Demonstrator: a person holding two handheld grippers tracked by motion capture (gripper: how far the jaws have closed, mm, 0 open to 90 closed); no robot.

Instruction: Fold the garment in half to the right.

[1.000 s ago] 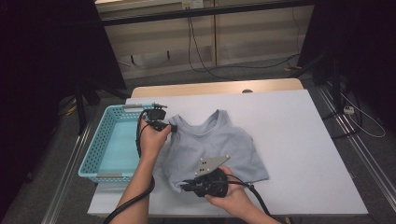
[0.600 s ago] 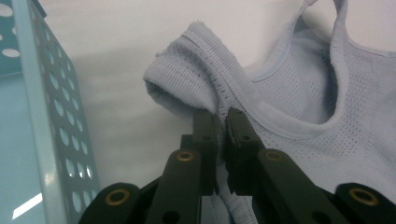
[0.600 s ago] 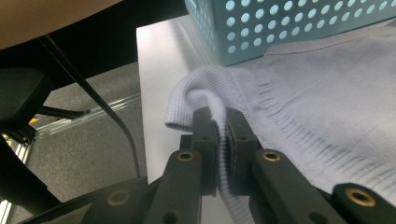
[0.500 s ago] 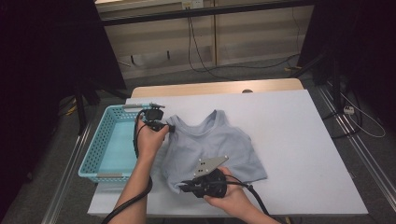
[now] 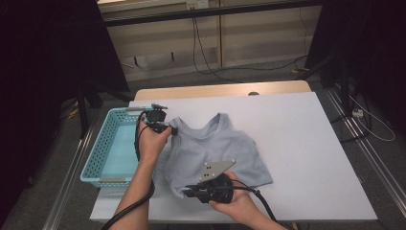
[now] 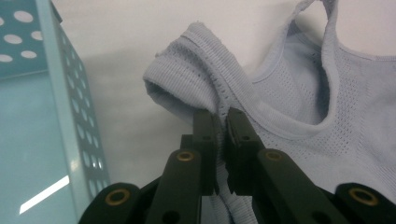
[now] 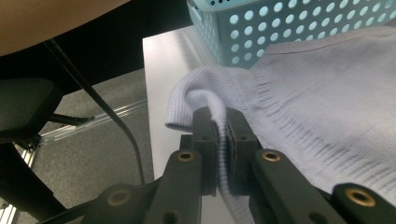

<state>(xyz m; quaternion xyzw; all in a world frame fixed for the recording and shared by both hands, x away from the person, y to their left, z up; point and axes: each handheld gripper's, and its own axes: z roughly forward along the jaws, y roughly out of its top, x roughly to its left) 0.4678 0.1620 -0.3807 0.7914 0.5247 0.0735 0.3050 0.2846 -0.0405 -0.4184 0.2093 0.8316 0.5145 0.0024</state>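
The left hand-held gripper [image 5: 171, 130] was clamped on a shoulder strap of the light-blue knit tank top [image 5: 215, 153]; the right hand-held gripper [image 5: 187, 191] pinched its ribbed hem. The top lay flat on the white surface [image 5: 311, 143], beside the teal basket [image 5: 103, 158]. Both bites looked shallow, so stretchy knit might slip free when lifted. The gripper views showed those pinches; the high view showed the whole layout.
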